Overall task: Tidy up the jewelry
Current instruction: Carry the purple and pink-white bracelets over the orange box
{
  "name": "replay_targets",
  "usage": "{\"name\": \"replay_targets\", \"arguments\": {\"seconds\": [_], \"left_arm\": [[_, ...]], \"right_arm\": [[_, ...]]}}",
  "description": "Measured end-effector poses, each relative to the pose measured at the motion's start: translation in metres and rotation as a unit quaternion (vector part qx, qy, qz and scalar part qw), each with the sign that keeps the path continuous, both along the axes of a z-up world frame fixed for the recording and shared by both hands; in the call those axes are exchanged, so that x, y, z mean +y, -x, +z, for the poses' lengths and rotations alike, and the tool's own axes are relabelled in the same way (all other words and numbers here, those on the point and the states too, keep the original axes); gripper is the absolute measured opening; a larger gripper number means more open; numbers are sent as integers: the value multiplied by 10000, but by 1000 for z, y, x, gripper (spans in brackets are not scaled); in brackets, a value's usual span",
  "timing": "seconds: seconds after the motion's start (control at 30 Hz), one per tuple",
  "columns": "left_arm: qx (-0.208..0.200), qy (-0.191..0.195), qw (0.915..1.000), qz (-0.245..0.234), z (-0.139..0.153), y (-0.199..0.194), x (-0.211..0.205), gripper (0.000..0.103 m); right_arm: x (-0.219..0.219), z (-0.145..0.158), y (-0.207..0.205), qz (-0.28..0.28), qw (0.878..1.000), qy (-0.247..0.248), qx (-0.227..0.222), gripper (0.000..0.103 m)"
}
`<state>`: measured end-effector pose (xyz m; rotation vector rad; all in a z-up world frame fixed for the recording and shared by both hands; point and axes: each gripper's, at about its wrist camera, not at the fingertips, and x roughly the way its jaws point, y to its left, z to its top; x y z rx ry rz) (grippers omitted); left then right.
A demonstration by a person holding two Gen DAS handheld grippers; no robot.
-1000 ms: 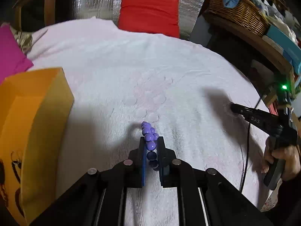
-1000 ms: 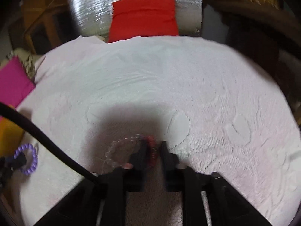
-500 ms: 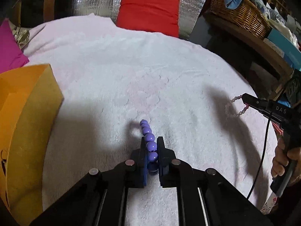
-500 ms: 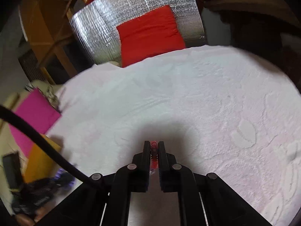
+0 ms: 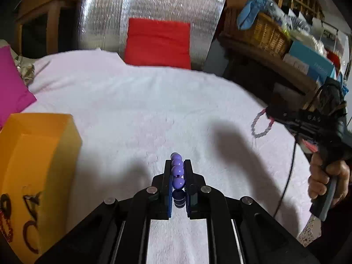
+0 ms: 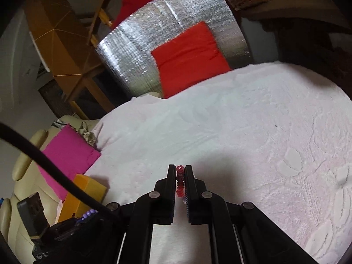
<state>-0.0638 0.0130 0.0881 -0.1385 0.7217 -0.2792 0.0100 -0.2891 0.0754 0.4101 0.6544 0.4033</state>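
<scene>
My left gripper is shut on a purple bead bracelet and holds it above the white bedspread. An open orange box stands at the left, with dark and red jewelry lying by its near wall. My right gripper is shut on a clear bead bracelet with red beads, lifted off the bed. In the left wrist view the right gripper is at the far right and the bracelet hangs from it as a loop. The purple bracelet and orange box show at lower left in the right wrist view.
A red cushion leans on a silver foil panel behind the bed. A magenta cushion lies at the left. A wicker basket and boxes crowd a shelf on the right. A black cable crosses the right wrist view.
My right gripper closed on the clear and red bracelet and lifted it off the bedspread. My left gripper rose with the purple bracelet still held.
</scene>
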Motion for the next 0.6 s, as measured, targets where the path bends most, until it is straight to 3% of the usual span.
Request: {"name": "replay_targets", "arguments": {"seconds": [0.33, 0.6], "left_arm": [[-638, 142, 9970, 409, 38, 40, 40, 10], [-895, 214, 9848, 1473, 51, 59, 144, 10]], "right_arm": [[71, 39, 32, 579, 9970, 27, -508, 8], [184, 49, 41, 1348, 9891, 246, -543, 8]]}}
